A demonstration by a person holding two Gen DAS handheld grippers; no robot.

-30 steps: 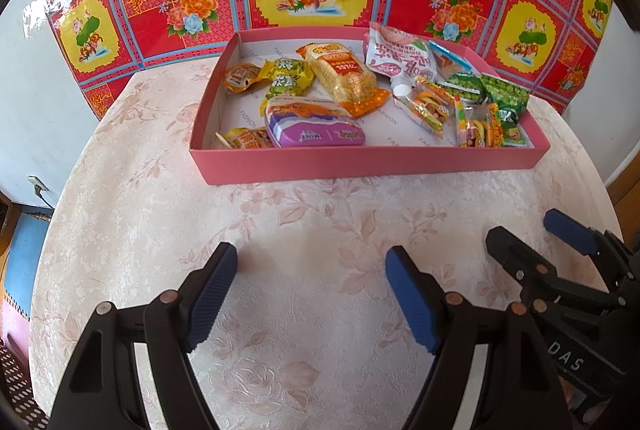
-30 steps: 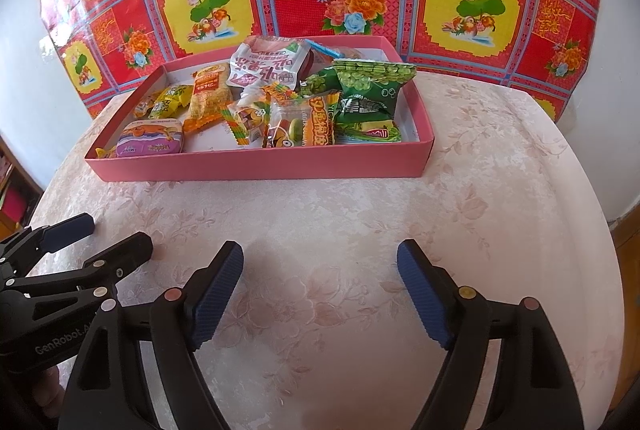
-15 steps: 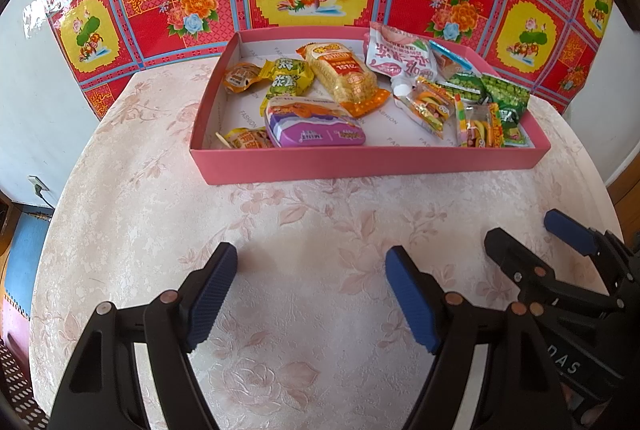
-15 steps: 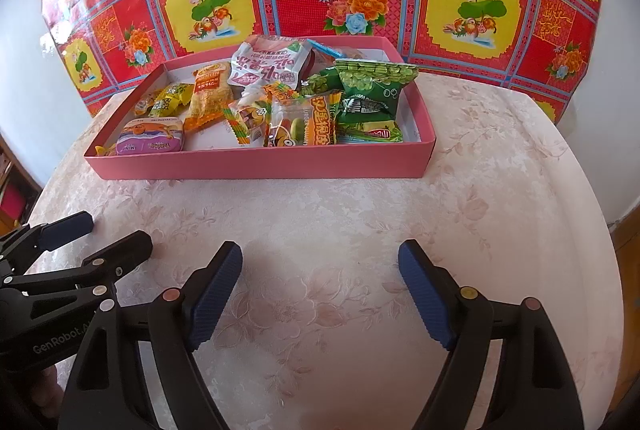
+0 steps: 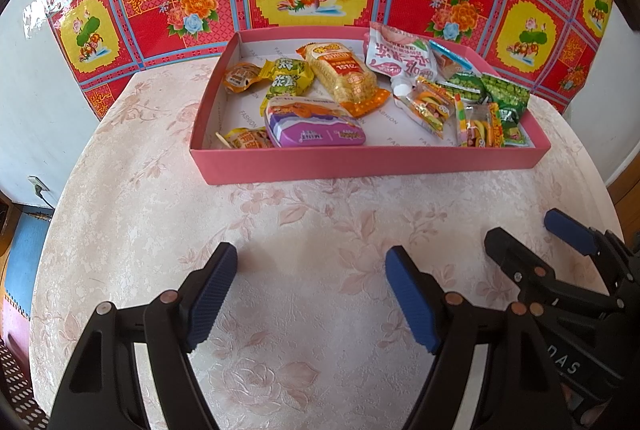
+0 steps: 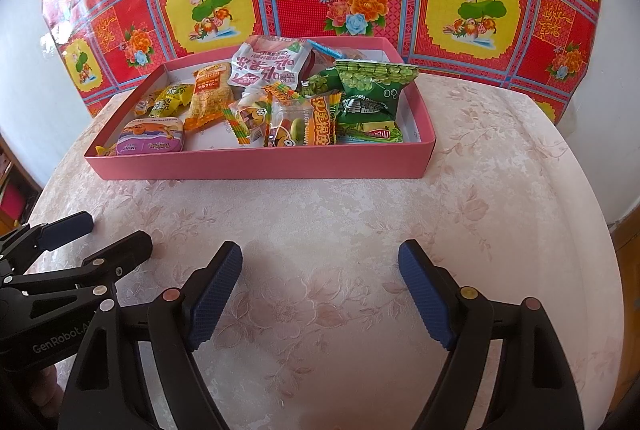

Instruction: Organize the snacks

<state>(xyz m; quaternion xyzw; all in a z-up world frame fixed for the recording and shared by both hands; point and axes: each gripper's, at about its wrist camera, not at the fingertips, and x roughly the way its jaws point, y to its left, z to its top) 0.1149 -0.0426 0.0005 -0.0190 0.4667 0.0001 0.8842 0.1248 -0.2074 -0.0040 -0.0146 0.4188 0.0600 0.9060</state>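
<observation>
Left and right wrist views. The snacks [image 5: 340, 89] all lie inside the pink tray [image 5: 360, 159], in the upper middle of both frames; none rests on the bare worktop [image 5: 312, 230]. The left hand-held gripper [image 5: 311, 294] and right hand-held gripper [image 6: 320, 294] hover low in frame, jaws spread wide, holding nothing. The scene fits either packets gathered and done, or packets awaiting sorting within the tray; no step can be fixed.
</observation>
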